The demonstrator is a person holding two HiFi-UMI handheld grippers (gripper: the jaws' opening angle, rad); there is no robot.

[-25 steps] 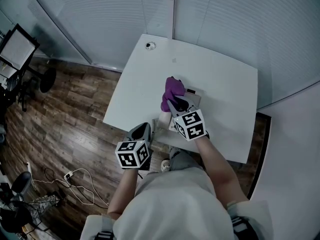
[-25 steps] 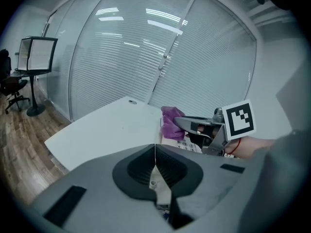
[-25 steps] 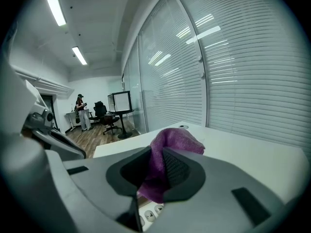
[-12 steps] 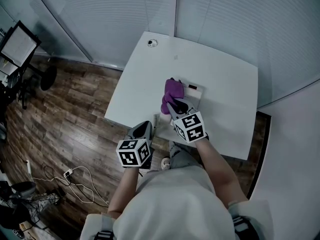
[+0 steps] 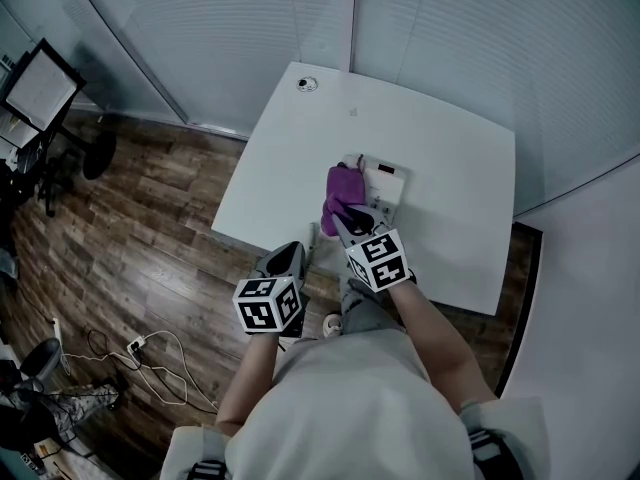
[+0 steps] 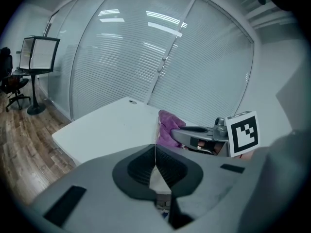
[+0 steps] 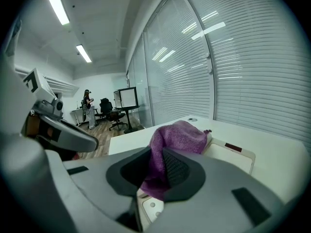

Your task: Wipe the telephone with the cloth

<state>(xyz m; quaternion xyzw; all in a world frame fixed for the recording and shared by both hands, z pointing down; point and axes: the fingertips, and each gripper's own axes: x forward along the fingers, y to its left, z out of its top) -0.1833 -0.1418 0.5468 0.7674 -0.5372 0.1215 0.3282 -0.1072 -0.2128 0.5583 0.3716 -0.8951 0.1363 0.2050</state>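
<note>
A white telephone [image 5: 386, 179] lies on the white table [image 5: 450, 158]. A purple cloth [image 5: 342, 192] is draped over the telephone's left part. My right gripper [image 5: 350, 216] is shut on the cloth's near end. In the right gripper view the cloth [image 7: 176, 137] bunches up out of the shut right gripper [image 7: 156, 168], over the telephone [image 7: 234, 155]. My left gripper [image 5: 291, 256] hangs at the table's near edge, left of the telephone. In its own view the left gripper [image 6: 155, 155] is shut with nothing between the jaws.
A small round grommet [image 5: 307, 84] sits in the table's far left corner. Glass walls with blinds [image 5: 480, 38] stand behind the table. On the wooden floor to the left are a monitor on a stand [image 5: 38, 90] and loose cables [image 5: 150, 360].
My right gripper has drawn the cloth back toward me along the telephone, so more of the telephone's far end shows. The left gripper has stayed where it was.
</note>
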